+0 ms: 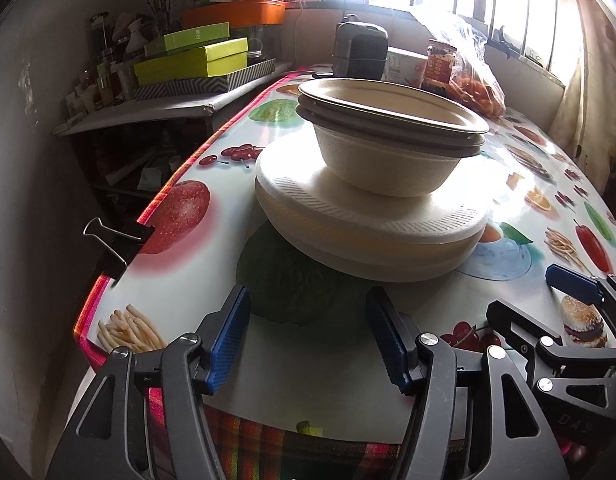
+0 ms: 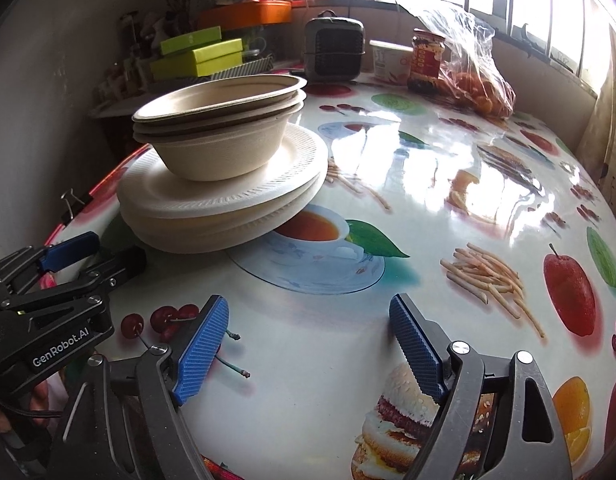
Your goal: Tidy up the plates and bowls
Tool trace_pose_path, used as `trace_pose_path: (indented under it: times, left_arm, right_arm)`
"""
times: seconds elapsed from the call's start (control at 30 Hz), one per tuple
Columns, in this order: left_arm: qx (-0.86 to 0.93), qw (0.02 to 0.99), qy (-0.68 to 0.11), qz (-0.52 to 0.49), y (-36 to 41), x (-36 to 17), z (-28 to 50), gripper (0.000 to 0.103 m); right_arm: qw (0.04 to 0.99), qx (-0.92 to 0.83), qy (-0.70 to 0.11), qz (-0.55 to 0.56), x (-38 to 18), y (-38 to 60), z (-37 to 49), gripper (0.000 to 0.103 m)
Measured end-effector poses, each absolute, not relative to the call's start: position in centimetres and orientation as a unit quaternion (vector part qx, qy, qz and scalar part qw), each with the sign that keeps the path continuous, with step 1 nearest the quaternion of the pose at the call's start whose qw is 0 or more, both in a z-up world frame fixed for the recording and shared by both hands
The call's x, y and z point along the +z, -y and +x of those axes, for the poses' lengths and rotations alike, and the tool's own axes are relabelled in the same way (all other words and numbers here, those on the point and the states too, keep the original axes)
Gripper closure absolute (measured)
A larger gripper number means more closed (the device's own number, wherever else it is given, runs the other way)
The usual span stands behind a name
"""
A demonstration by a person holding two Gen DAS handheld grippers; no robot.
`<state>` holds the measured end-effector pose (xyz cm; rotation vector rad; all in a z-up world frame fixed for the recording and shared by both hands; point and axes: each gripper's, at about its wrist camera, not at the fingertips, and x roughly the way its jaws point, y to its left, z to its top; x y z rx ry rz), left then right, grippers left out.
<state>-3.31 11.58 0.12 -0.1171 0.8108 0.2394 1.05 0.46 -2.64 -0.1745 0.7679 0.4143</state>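
A stack of nested beige paper bowls (image 1: 388,160) (image 2: 223,148) sits on a pile of white foam plates (image 1: 368,224) (image 2: 227,208) on the table with the fruit-print cloth (image 1: 179,280) (image 2: 448,208). My left gripper (image 1: 310,336) (image 2: 95,258) hovers just in front of the pile, open, with nothing between its blue pads. To the right of the pile, over a bare stretch of cloth, my right gripper (image 2: 310,344) (image 1: 536,296) stands wide open and holds nothing. The two grippers are side by side near the table's front edge.
At the far end of the table stand a small grey heater (image 1: 360,46) (image 2: 334,48), a red-labelled jar (image 1: 440,66) (image 2: 426,62) and a plastic bag of oranges (image 1: 474,80) (image 2: 476,76). A binder clip (image 1: 115,240) grips the left edge. A cluttered shelf with green boxes (image 1: 191,60) lies beyond that edge.
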Motion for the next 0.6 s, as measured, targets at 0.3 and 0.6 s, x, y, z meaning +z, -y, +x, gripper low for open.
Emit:
trace_pose_path:
  times: [0.3,0.6]
  left_arm:
    - [0.117,0.911,-0.392,-0.056,-11.43,0.08,-3.23,0.041]
    - [0.117,0.911,-0.392,-0.055,-11.41,0.04,-3.2,0.041]
  right_arm:
    - [0.908,0.185,-0.368,-0.082,-2.72,-0.06,0.88,0.017]
    - [0.909,0.18,-0.366,-0.08,-2.85,-0.01,0.79,0.012]
